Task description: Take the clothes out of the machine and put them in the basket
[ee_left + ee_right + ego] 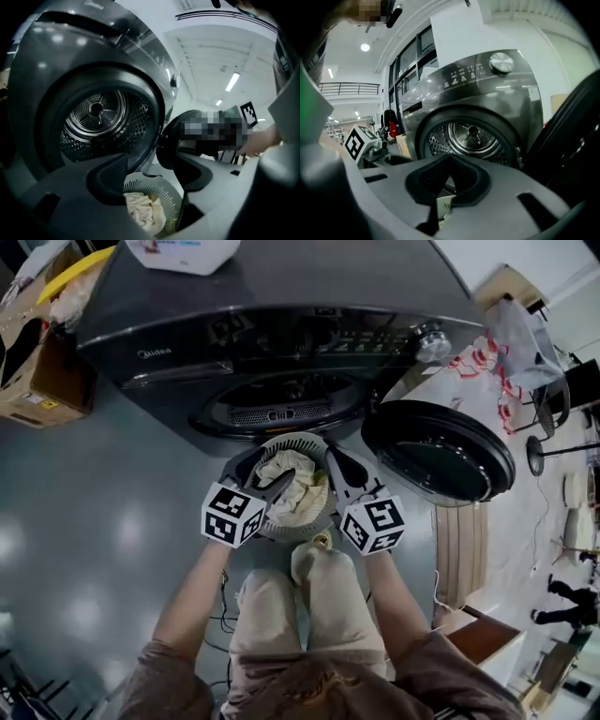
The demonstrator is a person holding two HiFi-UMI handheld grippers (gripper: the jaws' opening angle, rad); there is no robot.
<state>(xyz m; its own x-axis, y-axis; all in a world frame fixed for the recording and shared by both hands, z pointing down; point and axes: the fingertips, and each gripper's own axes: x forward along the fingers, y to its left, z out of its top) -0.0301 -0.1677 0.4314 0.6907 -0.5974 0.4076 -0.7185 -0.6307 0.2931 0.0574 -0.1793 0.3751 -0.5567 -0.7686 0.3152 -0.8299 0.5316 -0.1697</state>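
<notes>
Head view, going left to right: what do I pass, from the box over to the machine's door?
cardboard box → left gripper → basket → right gripper → door

Left gripper: jaws stand well apart, with nothing pressed between the pads. Right gripper: jaws drawn together, tips meeting (nothing seen clamped). The two are held side by side, close together, pointing forward and slightly downward. Left forearm and right forearm are bare and extend forward, converging toward the grippers.
</notes>
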